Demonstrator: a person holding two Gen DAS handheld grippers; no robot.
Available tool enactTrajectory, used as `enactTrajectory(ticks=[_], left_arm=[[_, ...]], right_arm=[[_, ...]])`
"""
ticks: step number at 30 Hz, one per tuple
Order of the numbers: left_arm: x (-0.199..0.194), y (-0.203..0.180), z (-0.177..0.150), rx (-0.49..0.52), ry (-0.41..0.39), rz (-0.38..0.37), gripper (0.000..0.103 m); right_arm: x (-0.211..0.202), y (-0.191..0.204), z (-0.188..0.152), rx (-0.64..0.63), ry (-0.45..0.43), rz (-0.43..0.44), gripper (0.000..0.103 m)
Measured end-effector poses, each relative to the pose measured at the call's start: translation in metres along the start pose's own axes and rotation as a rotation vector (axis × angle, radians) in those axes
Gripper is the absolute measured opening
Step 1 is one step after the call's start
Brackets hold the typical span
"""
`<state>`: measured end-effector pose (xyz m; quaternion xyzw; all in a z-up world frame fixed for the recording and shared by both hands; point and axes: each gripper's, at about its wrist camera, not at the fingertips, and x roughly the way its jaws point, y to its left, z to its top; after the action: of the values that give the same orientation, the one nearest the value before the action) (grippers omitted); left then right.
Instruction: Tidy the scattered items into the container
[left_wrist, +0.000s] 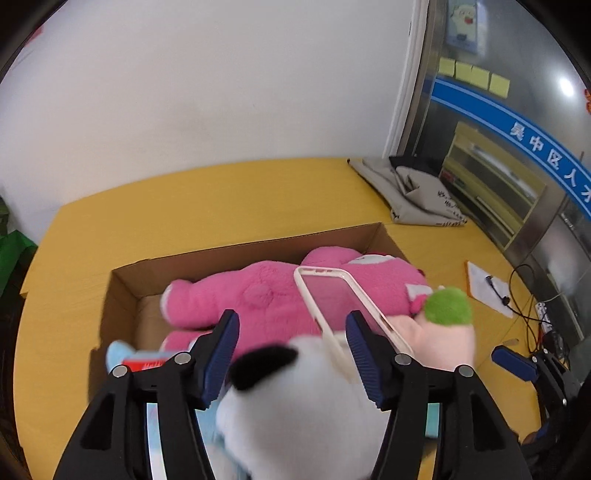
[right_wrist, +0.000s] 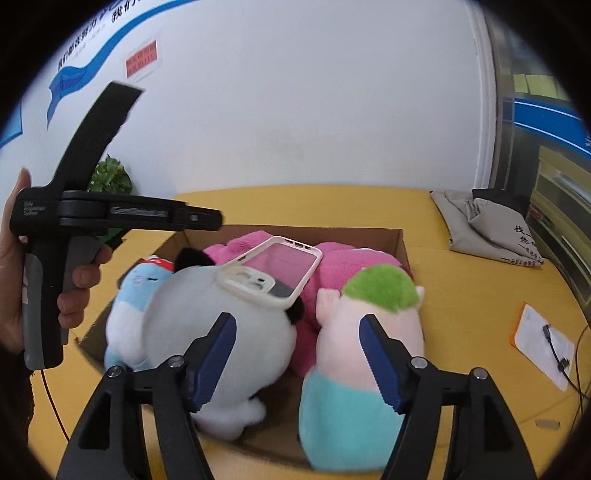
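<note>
I am hovering both hand-held grippers, left (left_wrist: 291, 354) and right (right_wrist: 297, 356), wide open and empty, over the box (right_wrist: 400, 243). The plushies and the case (right_wrist: 271, 271) are lying inside; tidying looks nearly done.

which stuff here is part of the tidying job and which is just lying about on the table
Part of the job:
cardboard box
pink plush
white plush
blue plush
green-topped plush
phone case, resting on top of the plush toys

Just lying about:
grey bag
notepad with a cable across it
plant
</note>
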<state>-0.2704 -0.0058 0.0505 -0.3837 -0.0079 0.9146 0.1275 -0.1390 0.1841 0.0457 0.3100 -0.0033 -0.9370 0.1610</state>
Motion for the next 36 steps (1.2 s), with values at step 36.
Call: enactTrajectory(ticks=[36], left_arm=[[-0.185, -0.040, -0.196, -0.092, -0.265, 0.165, 0.103]], right_arm=[[-0.106, 0.060, -0.082, -0.039, -0.054, -0.067, 0.080]])
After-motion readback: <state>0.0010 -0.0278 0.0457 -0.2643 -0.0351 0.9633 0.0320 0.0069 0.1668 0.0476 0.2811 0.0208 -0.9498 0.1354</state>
